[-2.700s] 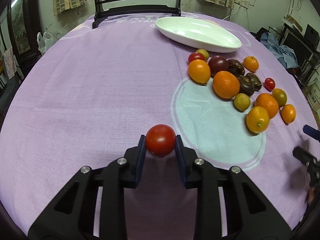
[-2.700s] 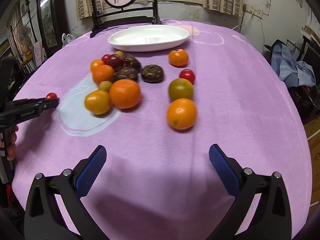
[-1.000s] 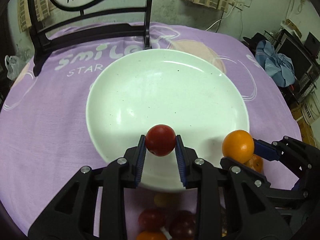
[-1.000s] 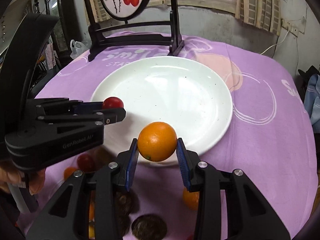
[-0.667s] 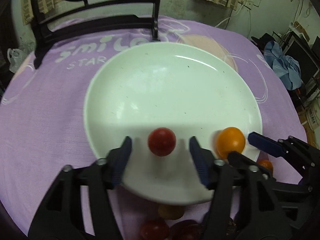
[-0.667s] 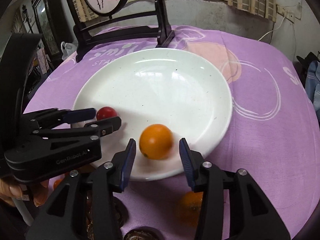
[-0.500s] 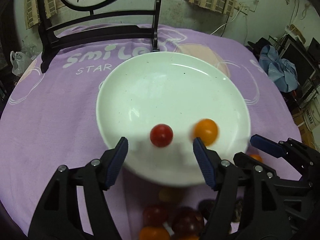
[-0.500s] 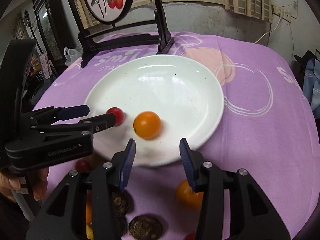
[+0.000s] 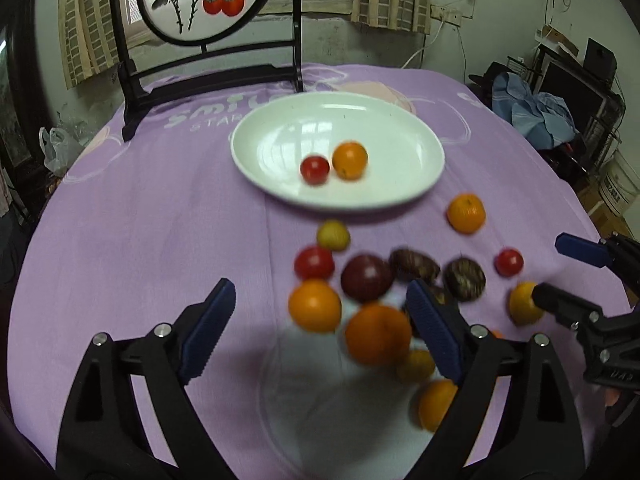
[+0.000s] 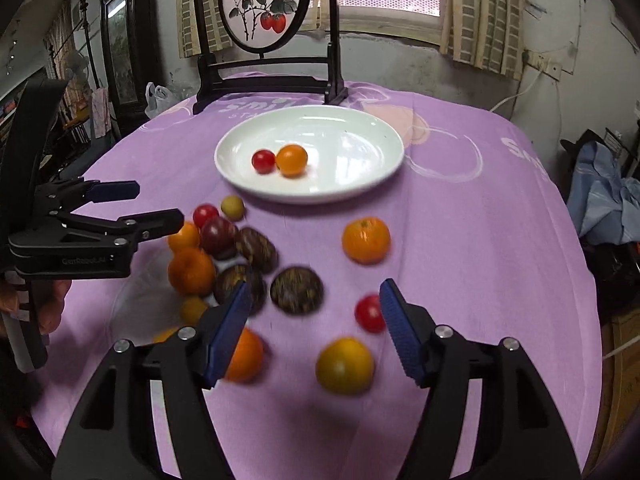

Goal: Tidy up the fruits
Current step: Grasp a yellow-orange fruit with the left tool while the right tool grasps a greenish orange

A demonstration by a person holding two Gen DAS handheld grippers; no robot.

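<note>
A white plate (image 9: 404, 196) (image 10: 360, 188) holds a small red tomato (image 9: 315, 169) (image 10: 263, 161) and a small orange (image 9: 349, 160) (image 10: 291, 159) side by side. Several loose fruits lie on the purple cloth nearer to me: oranges (image 9: 315, 305) (image 10: 366, 239), dark passion fruits (image 9: 465, 279) (image 10: 296, 290), tomatoes (image 9: 508, 262) (image 10: 370, 313) and yellow-green ones (image 9: 333, 235) (image 10: 345, 365). My left gripper (image 9: 318, 330) hangs above the pile, jaws opening, nothing gripped. My right gripper (image 10: 314, 330) is back from the plate too, jaws opening and empty.
A dark wooden stand with a round painted screen (image 9: 208, 0) (image 10: 264, 4) rises behind the plate. The table's edge curves away at left and right. Blue cloth (image 9: 536, 116) and clutter lie beyond the right edge. A hand (image 10: 44, 304) holds the left tool.
Both grippers let go of their fruit over the plate, opened and drew back toward me. The tomato and orange now rest together in the plate. The loose fruits have come into view.
</note>
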